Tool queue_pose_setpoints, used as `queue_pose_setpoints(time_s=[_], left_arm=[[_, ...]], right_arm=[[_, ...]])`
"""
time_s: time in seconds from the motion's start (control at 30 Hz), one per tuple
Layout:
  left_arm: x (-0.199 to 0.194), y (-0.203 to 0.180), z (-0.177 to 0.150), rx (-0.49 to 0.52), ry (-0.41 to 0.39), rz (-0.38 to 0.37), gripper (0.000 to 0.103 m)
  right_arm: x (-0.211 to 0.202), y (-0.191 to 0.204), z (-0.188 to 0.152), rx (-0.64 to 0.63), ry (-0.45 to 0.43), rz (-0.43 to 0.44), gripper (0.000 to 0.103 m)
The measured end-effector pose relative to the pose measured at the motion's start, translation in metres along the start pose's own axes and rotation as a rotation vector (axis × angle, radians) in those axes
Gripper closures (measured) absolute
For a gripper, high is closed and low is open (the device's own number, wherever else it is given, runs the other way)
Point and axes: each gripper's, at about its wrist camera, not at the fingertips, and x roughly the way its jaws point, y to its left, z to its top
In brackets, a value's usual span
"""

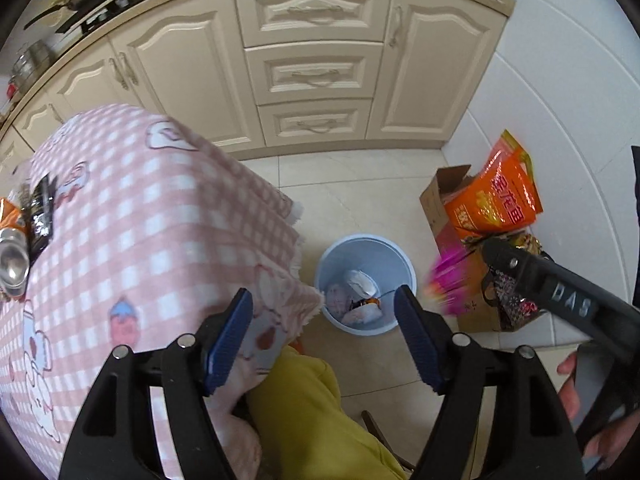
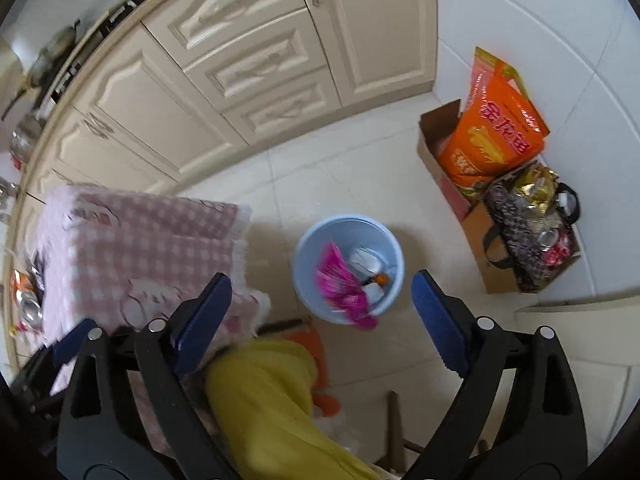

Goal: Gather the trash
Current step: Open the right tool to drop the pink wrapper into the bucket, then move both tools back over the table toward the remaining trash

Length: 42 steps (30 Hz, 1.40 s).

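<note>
Both grippers, left (image 1: 324, 312) and right (image 2: 322, 300), hang with fingers released above the round pale-blue plastic bin (image 2: 304, 252) on the floor, where the thin, light, crinkly pink foil wrapper (image 2: 344, 288), best pinched at an edge, is dropping in.

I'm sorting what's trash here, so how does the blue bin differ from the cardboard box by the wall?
The blue bin is round plastic, standing alone on the floor; the cardboard box is square-cornered with its flaps open, set beside the wall. The bin holds loose wrappers and crumpled scraps; the box holds a large orange bag that sticks out above it. Both stand upright and open-topped.
</note>
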Motion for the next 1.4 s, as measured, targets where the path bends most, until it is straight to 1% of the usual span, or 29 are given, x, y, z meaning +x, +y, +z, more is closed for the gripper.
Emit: queue_pose_setpoints(time_s=[0.13, 0.33, 0.5, 0.67, 0.8, 0.9, 1.1, 1.3, 1.4], left_arm=[[-0.002, 0.012, 0.001, -0.030, -0.005, 0.006, 0.029], [-0.002, 0.011, 0.000, -0.023, -0.002, 0.001, 0.029], [-0.011, 0.015, -0.007, -0.027, -0.013, -0.021, 0.029], [-0.024, 0.020, -0.013, -0.027, -0.026, -0.042, 0.029], [-0.037, 0.028, -0.018, -0.041, -0.053, -0.001, 0.029], [-0.046, 0.043, -0.019, -0.078, -0.068, 0.001, 0.029], [-0.060, 0.078, -0.024, -0.159, -0.090, 0.038, 0.028], [-0.068, 0.115, -0.035, -0.239, -0.096, 0.058, 0.028], [-0.071, 0.137, -0.041, -0.288, -0.094, 0.079, 0.028]], right_arm=[[0.004, 0.001, 0.000, 0.008, 0.019, -0.001, 0.013], [0.010, -0.003, -0.009, 0.000, 0.053, -0.014, 0.013], [0.009, -0.008, -0.016, 0.002, 0.060, -0.022, 0.013], [0.002, 0.004, -0.021, -0.044, 0.047, -0.020, 0.013], [-0.007, 0.019, -0.023, -0.077, 0.037, 0.003, 0.013], [-0.014, 0.030, -0.026, -0.103, 0.024, 0.015, 0.013], [-0.022, 0.056, -0.031, -0.153, 0.018, 0.039, 0.013], [-0.023, 0.091, -0.036, -0.234, 0.026, 0.059, 0.013], [-0.025, 0.111, -0.040, -0.268, 0.031, 0.084, 0.013]])
